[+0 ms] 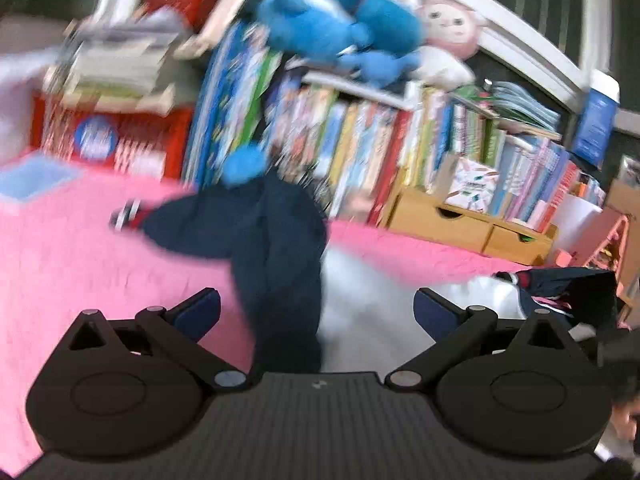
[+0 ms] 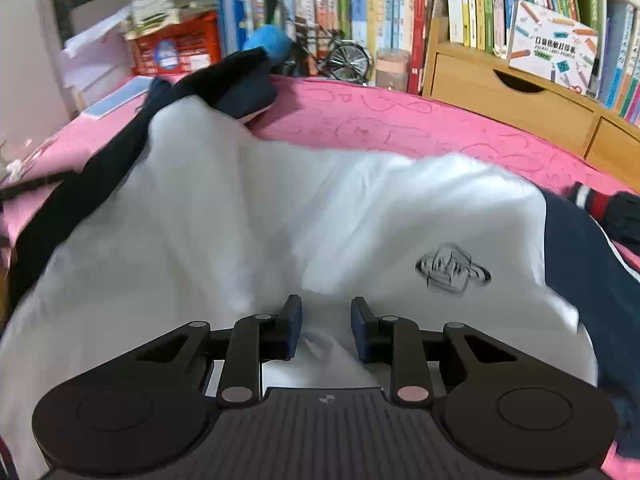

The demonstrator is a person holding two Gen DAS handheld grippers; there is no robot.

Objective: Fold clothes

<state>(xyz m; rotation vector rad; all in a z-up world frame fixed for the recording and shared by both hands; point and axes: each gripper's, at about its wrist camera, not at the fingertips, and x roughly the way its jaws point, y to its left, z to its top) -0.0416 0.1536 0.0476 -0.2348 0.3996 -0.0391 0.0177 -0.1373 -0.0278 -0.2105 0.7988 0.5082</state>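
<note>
In the left wrist view, a red box (image 1: 120, 140) stands at ten o'clock under a stack of papers (image 1: 116, 68); a blue plush toy (image 1: 332, 28) hangs at twelve above a row of books (image 1: 360, 148), and a wooden drawer unit (image 1: 472, 224) sits at two; the left gripper (image 1: 316, 310) is spread wide with nothing between its pads, and a navy sleeve (image 1: 272, 248) of the garment hangs across the gap in front of it, over the pink bedspread (image 1: 80, 272).

In the right wrist view, the white and navy shirt (image 2: 300, 208) lies rumpled on the pink cover from nine to three o'clock, its printed logo (image 2: 452, 270) at three; a model bicycle (image 2: 344, 58) stands at twelve before the books; a striped cuff (image 2: 592, 198) lies at three; the right gripper (image 2: 326, 330) is narrowed to a small gap over a ridge of white cloth, though whether the pads pinch it I cannot tell.
</note>
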